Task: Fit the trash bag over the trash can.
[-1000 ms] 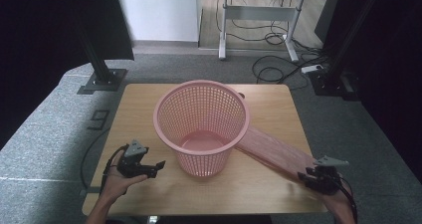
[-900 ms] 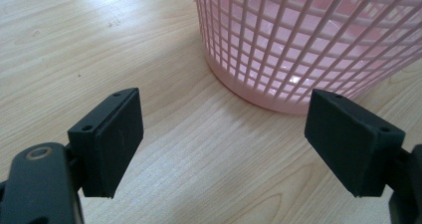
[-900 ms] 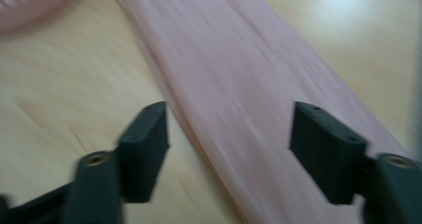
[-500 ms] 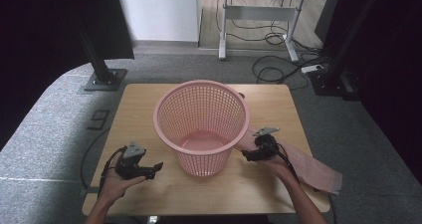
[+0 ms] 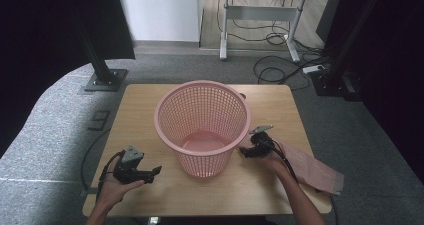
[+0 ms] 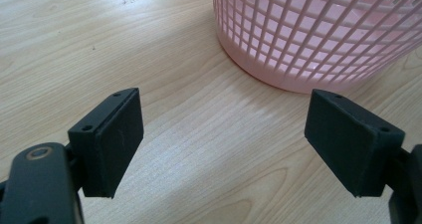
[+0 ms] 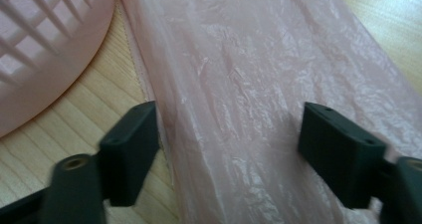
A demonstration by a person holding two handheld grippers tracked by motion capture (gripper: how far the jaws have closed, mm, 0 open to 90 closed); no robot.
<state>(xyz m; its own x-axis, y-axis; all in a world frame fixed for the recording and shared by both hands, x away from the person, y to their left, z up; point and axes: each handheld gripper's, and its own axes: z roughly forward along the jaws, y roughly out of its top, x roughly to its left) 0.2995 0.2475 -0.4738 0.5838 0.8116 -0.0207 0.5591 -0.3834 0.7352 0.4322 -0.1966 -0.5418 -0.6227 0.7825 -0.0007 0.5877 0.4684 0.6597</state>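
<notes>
A pink lattice basket point(image 5: 202, 127) stands upright near the middle of the wooden worktop point(image 5: 150, 100), open mouth up, nothing visible inside it but its own pink floor. To its right a thin, crinkled pink plastic bag point(image 5: 312, 167) lies flat on the worktop, running from just beside the basket's base out to the right front edge, where its far end hangs slightly past the corner. The right tongs point(image 5: 246, 152) sit low over the near end of that bag, just beside the basket's wall; in the right gripper view their jaws are spread wide, one at each side of the bag's point(image 7: 249, 109) width, with the basket's rim point(image 7: 45, 50) at the upper left. The left tongs point(image 5: 156, 170) are held at the front left of the worktop, near the basket but apart from it, jaws spread wide over bare wood point(image 6: 209, 149) and aimed toward the basket's lower wall point(image 6: 318, 40). No writing or label can be read on any of these things.
</notes>
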